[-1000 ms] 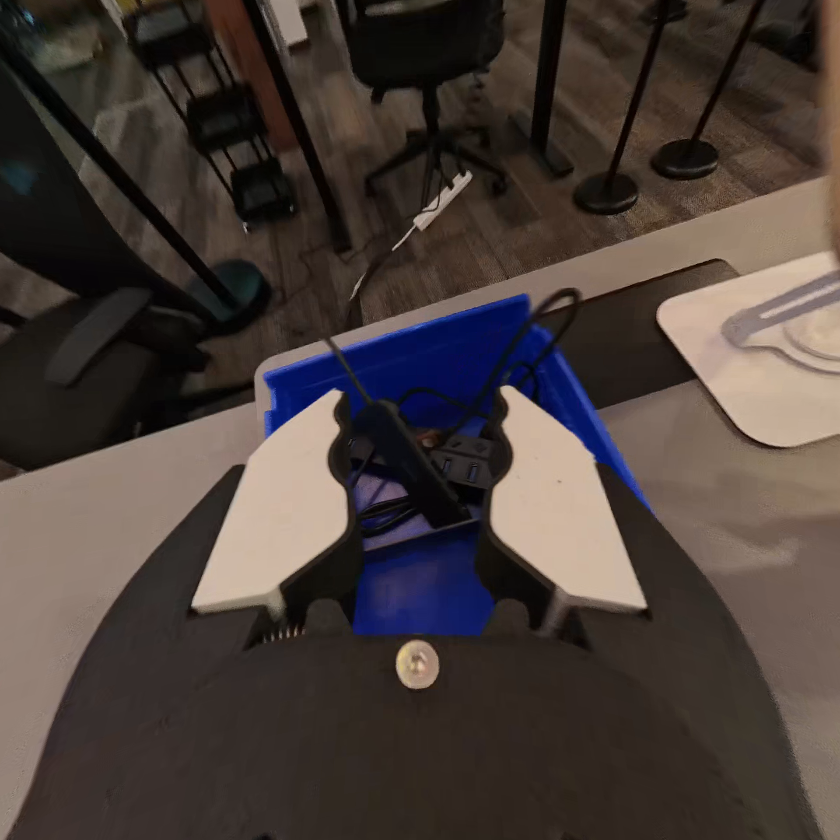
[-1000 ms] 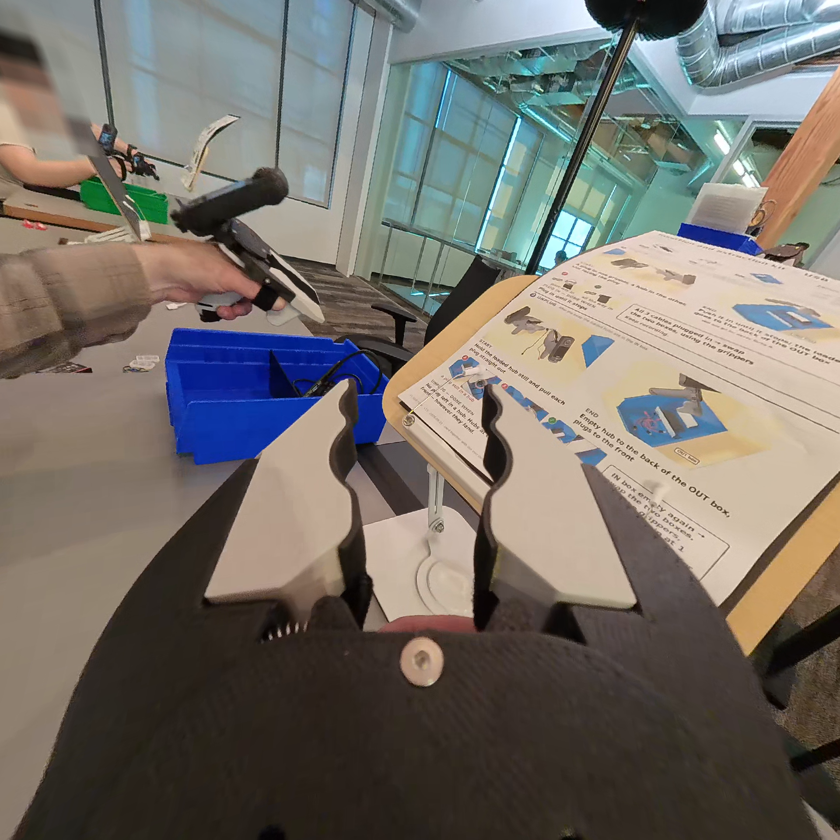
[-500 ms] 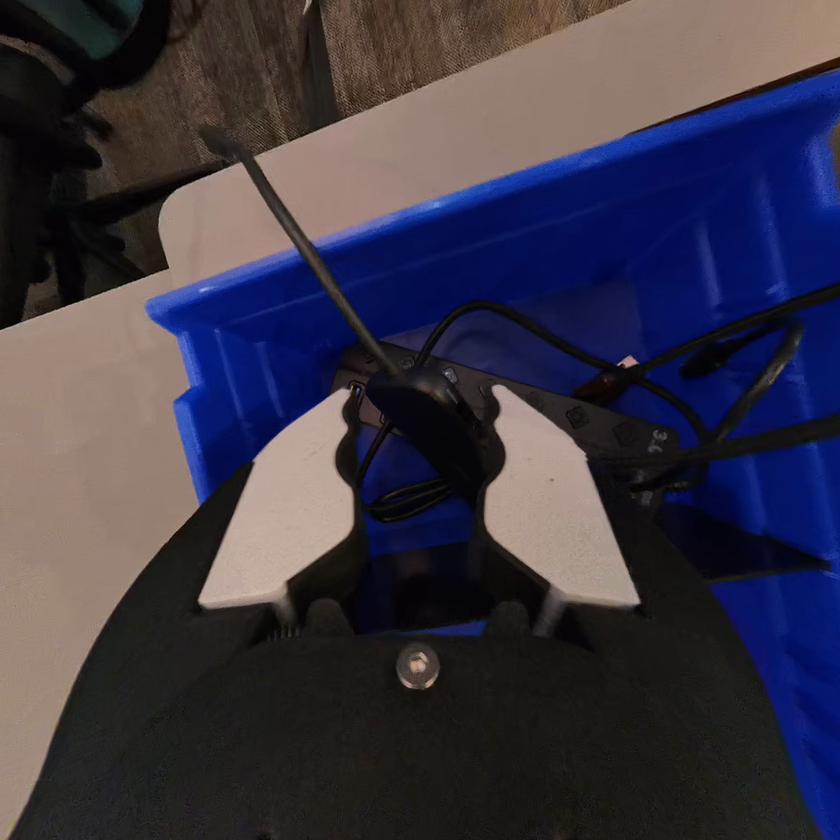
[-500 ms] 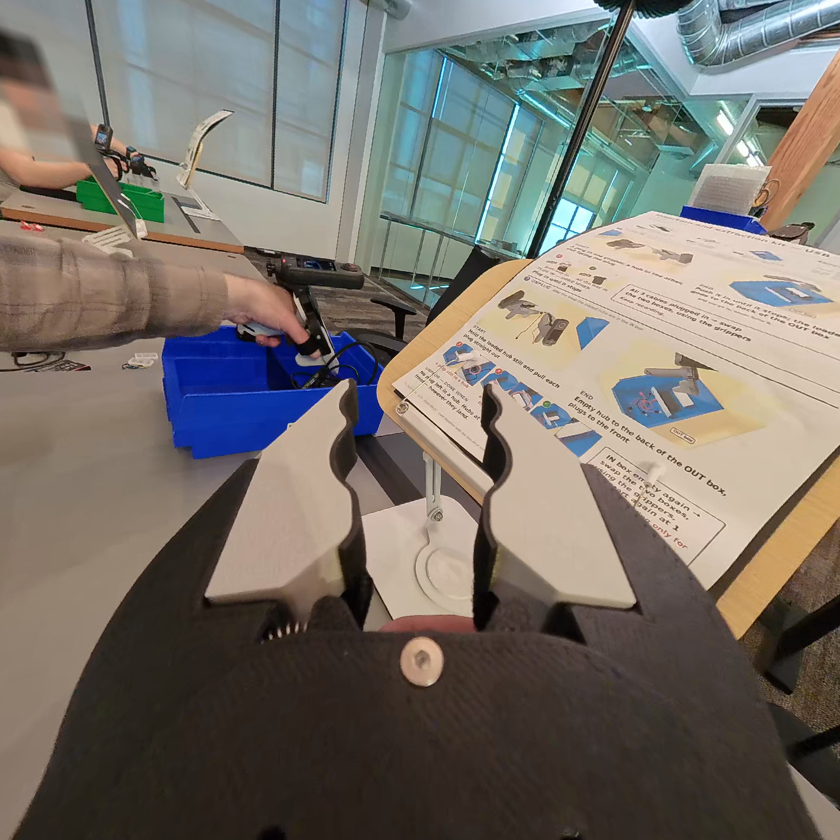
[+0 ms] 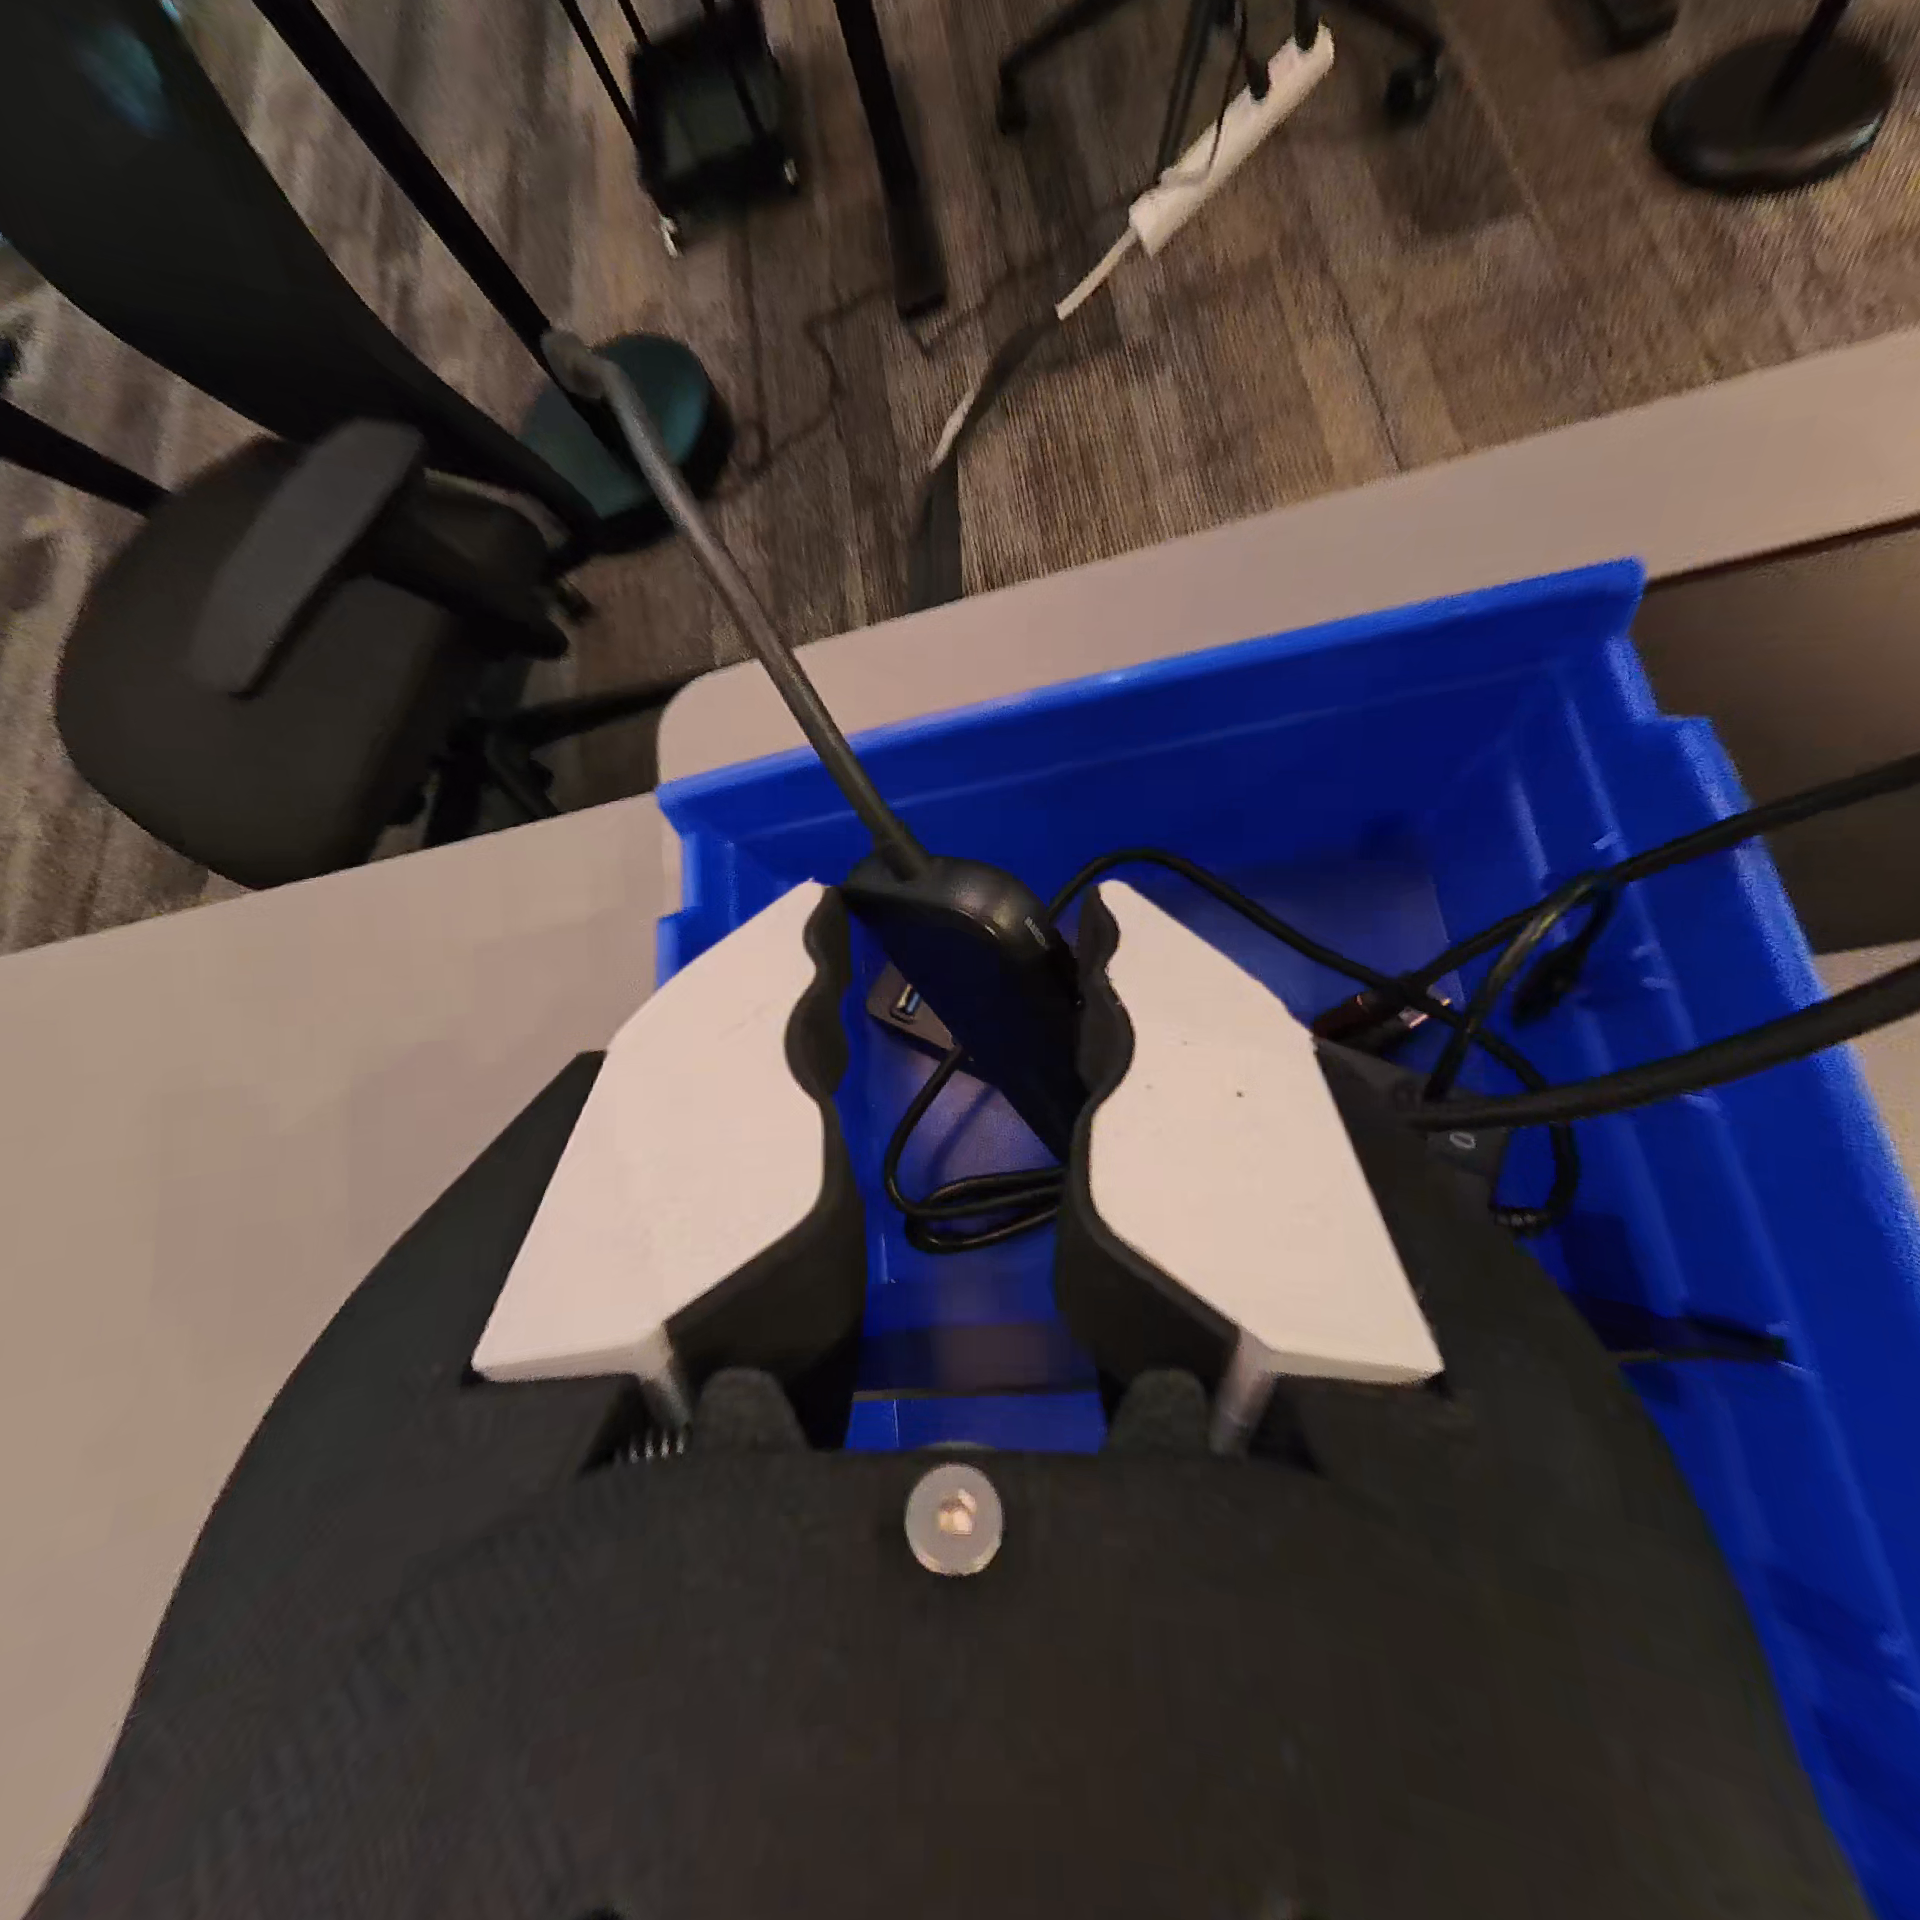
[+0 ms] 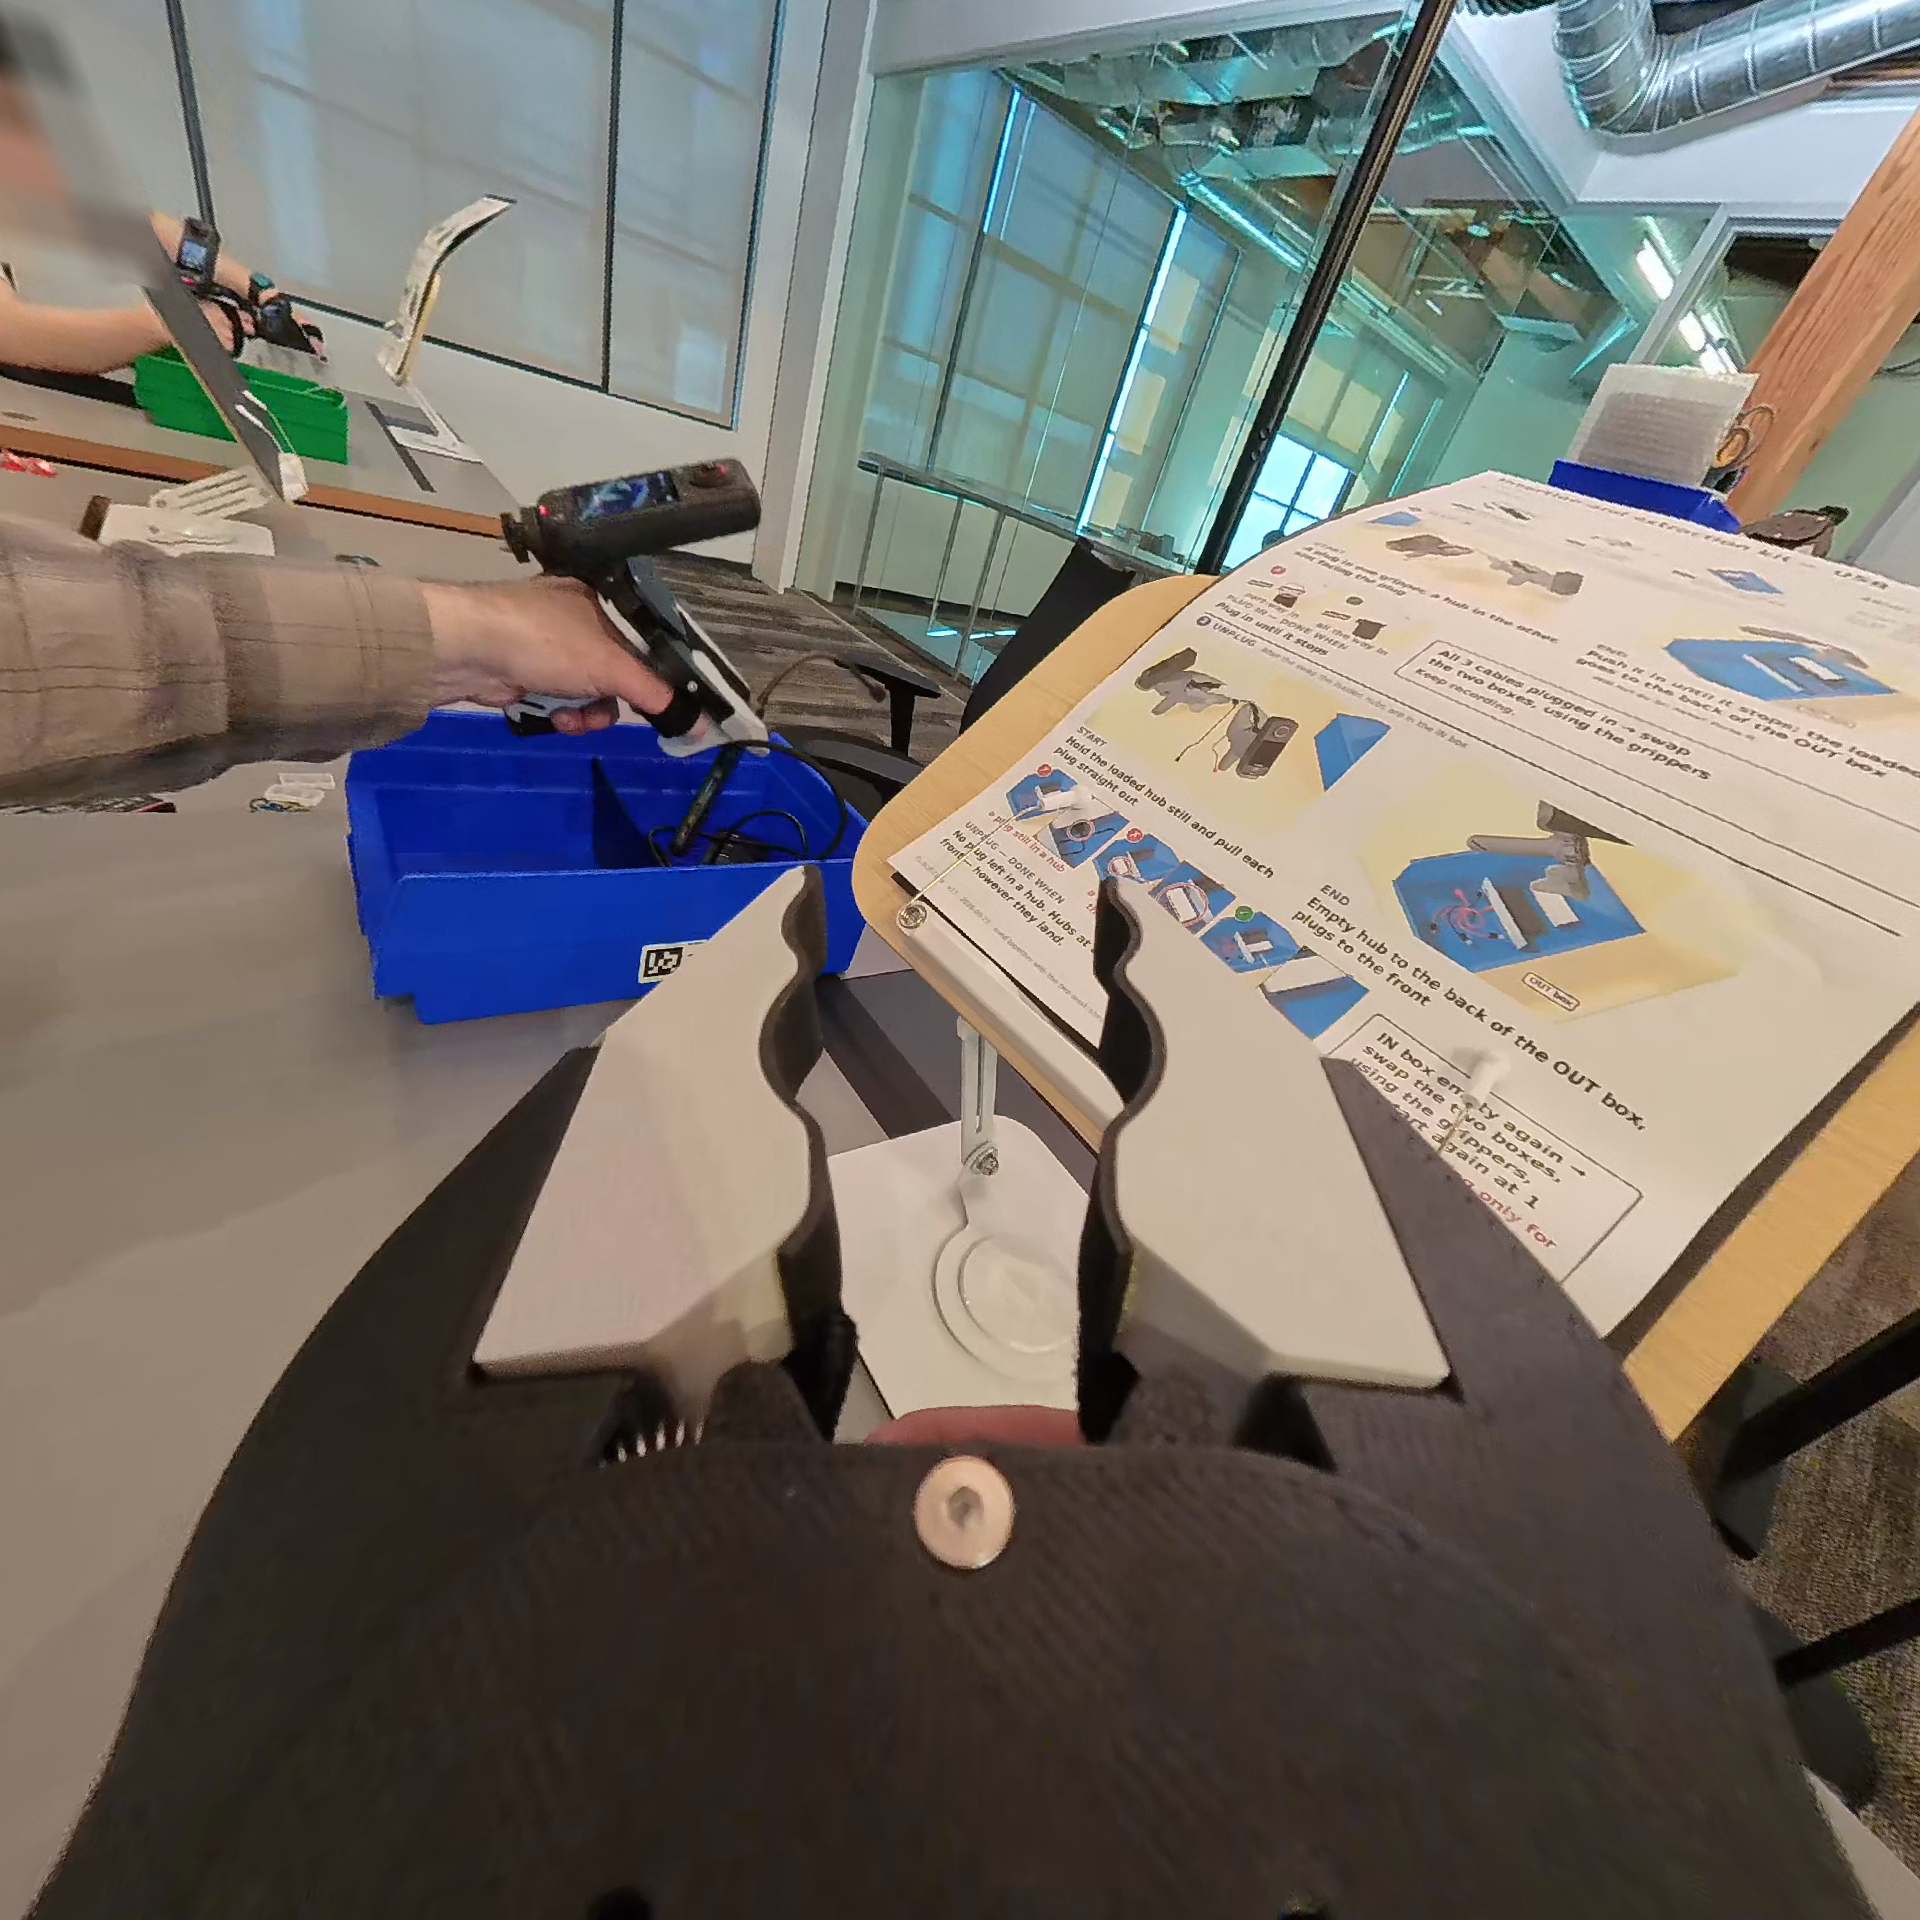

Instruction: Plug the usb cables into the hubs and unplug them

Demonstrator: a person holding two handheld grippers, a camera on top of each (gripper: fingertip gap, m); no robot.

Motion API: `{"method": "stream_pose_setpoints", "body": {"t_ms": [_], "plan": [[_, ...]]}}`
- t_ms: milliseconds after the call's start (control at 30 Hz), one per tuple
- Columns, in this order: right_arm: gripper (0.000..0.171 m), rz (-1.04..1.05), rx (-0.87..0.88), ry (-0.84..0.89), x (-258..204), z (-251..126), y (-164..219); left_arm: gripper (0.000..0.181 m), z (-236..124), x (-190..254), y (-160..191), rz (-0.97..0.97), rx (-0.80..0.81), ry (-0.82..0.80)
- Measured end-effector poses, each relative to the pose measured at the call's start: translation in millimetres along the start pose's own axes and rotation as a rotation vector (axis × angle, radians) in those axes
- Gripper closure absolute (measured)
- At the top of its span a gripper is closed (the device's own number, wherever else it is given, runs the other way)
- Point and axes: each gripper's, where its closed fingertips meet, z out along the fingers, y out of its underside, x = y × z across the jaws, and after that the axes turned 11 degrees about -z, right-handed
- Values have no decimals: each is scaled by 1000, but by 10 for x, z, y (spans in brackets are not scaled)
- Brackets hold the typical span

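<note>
My left gripper point(image 5: 956, 904) is shut on a black USB hub point(image 5: 987, 987), which sits slanted between the pads over the blue bin point(image 5: 1247, 665). The hub's stiff grey cable point(image 5: 727, 561) sticks up and away past the bin's far wall. In the right wrist view the hub point(image 6: 701, 800) hangs from the left gripper point(image 6: 707, 717), lifted above the bin point(image 6: 582, 935). Another hub point(image 5: 904, 1003) and loose black cables point(image 5: 1455, 997) lie in the bin. My right gripper point(image 6: 951, 894) is open and empty, off to the side above the table.
A slanted wooden board with an instruction sheet point(image 6: 1455, 831) stands on a white base point(image 6: 914, 1247) right of the bin. A person's hand point(image 6: 520, 644) holds the left gripper. Beyond the table edge are office chairs point(image 5: 270, 665) and stand bases on the floor. Left tips to right tips: about 45 cm.
My left gripper dipped into the bin, its jaws narrowed onto the black hub, and it has risen with the hub between the pads. The right gripper has hardly moved.
</note>
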Motion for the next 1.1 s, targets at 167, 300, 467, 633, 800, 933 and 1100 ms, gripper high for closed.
{"method": "stream_pose_setpoints", "body": {"t_ms": [167, 300, 467, 633, 800, 933, 1100], "plan": [[116, -18, -16, -35, -95, 56, 36, 140, -385, 1, -311, -1, 191, -23], [113, -65, -51, -85, -250, 142, 92, 140, -684, 10, -528, 9, 297, -45], [112, -95, -58, -126, -401, 217, 81, 140, -1052, -75, -860, 40, 406, -107], [111, -98, -49, -132, -419, 215, 51, 140, -1486, -104, -1159, 67, 474, -130], [111, -100, -31, -128, -413, 191, -14, 140, -1930, -88, -1402, 102, 546, -159], [111, -105, -13, -123, -430, 179, -111, 141, -2246, 73, -1496, 126, 592, -148], [114, -82, 48, -107, -500, 215, -357, 140, -2583, 573, -1424, 138, 670, -90]]}}
